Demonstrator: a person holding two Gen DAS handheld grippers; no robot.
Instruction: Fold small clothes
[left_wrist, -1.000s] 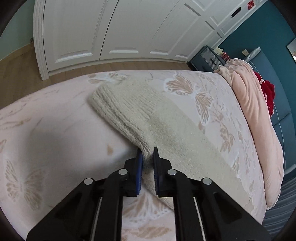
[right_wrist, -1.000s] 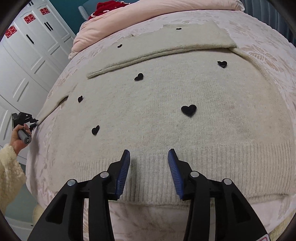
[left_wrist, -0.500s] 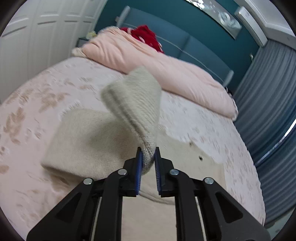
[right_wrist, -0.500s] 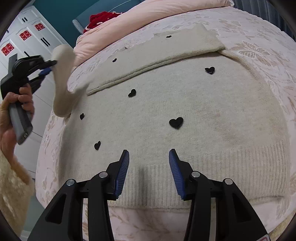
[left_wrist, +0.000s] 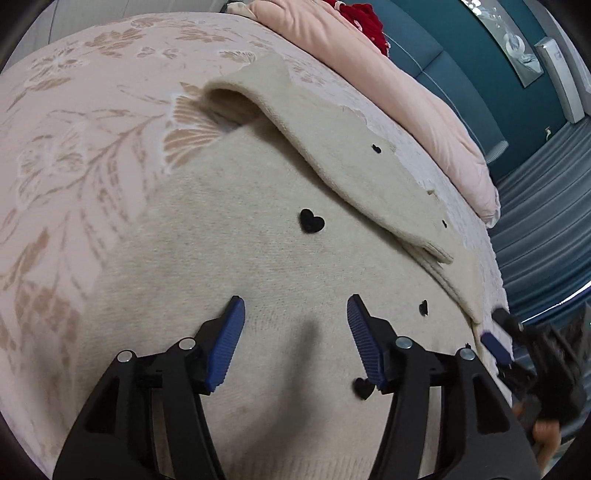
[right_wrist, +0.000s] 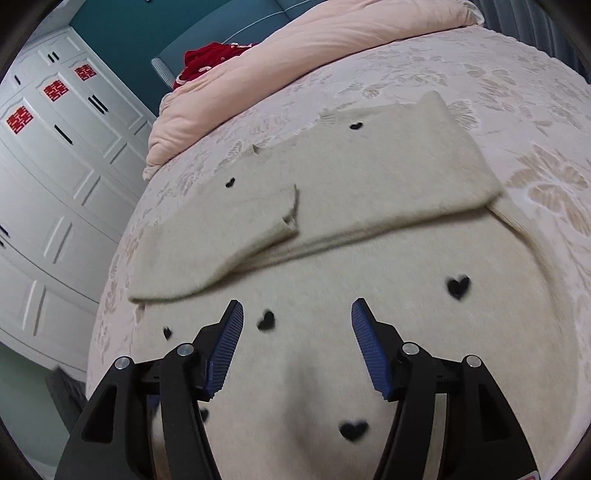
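**Loose sleeve fold at risk**

We see the cream sweater (right_wrist: 369, 350) lying flat on the bed (left_wrist: 74, 129), both sleeves crossed over its upper body. The left gripper (left_wrist: 293, 334) and right gripper (right_wrist: 297, 332) both hover over the knit, jaws spread wide, holding nothing. Risk: the left sleeve (left_wrist: 332, 147) bulges at its fold, so we judge any drag on the body could flip it back. Pinching only 1 layer would skew the next fold.
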